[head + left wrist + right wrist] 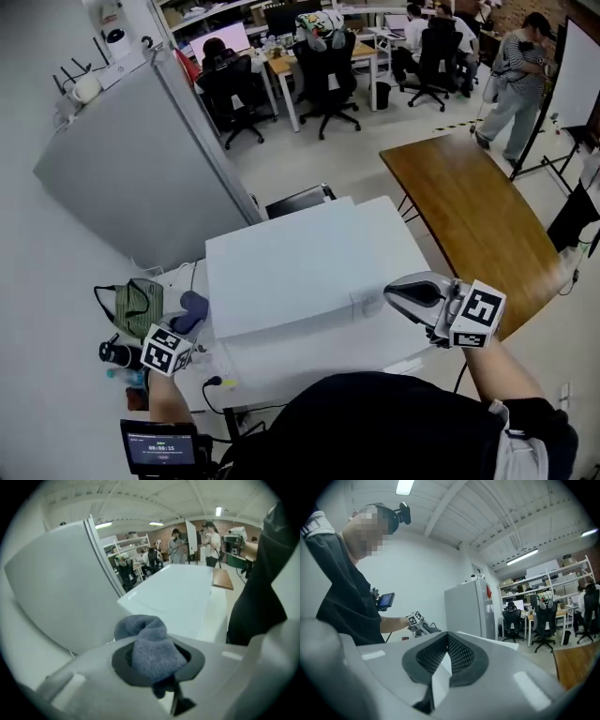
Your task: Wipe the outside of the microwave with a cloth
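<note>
Microwave (300, 262): a white box seen from above, standing on a white table (403, 352) right in front of the person, with a grey refrigerator (131, 178) behind it to the left. The grey-blue cloth (192, 305) is at its front left corner, just beside the left side wall; I cannot tell whether it touches the casing yet. The left gripper (187, 323) is clamped on that cloth. In the left gripper view only a small bunched wad of cloth (147, 641) pokes out beyond the jaws, with the microwave top (183, 592) lying ahead.

The right gripper (401, 292) sits at the microwave's upper right edge. Its jaws are drawn together with nothing between them, as the right gripper view (447, 660) shows.

The likeliest trouble, to my eye, comes from that small wad. With so little fabric out front, a flat pass could bring the hard jaw shells against the casing instead of the cloth, and dragging could work the wad loose from the grip. A firm push from the left might also shift the microwave on the table unless the right gripper braces it.

Left of the microwave lie a green bag (136, 302) and a cable (211, 384), close enough that a sweep down that side could snag or knock them.
</note>
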### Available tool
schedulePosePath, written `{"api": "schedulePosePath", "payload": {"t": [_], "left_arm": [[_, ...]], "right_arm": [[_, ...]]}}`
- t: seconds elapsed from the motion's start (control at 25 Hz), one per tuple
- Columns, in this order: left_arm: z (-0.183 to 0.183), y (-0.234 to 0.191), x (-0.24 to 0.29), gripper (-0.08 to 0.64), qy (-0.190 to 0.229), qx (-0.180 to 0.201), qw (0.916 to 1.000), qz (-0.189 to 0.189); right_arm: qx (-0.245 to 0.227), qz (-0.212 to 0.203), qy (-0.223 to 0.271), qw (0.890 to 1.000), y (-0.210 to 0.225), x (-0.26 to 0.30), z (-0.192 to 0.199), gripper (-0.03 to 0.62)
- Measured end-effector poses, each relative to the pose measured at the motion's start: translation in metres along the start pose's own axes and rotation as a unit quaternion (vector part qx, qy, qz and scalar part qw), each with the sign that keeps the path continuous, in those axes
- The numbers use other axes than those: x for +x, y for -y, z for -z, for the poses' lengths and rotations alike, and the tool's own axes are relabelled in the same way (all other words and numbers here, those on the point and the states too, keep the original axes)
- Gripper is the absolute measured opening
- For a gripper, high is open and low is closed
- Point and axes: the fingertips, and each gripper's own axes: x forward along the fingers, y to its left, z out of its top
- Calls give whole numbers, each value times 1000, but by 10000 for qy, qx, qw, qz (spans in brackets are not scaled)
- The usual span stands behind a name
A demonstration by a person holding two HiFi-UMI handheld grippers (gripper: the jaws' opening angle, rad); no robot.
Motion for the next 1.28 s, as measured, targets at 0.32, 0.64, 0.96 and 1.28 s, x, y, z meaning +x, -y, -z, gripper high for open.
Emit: {"api": "schedulePosePath", "payload": {"t": [0.32, 0.64, 0.96, 1.28], "left_arm": [[-84, 35, -27, 57, 1036, 1368, 9841, 458], [-191, 66, 12, 57, 1365, 2514, 9512, 1158], [-325, 111, 128, 57, 236, 3119, 9409, 1299], [-379, 160, 258, 57, -1818, 4431, 8619, 1665]], "right_arm": [[-141, 366, 47, 9992, -12, 22, -19, 5], [-284, 1018, 164, 9943, -5, -11, -20, 5], [122, 1025, 776, 9916, 114, -97, 9, 5], [745, 1078, 970, 9866, 201, -165, 57, 5]]}}
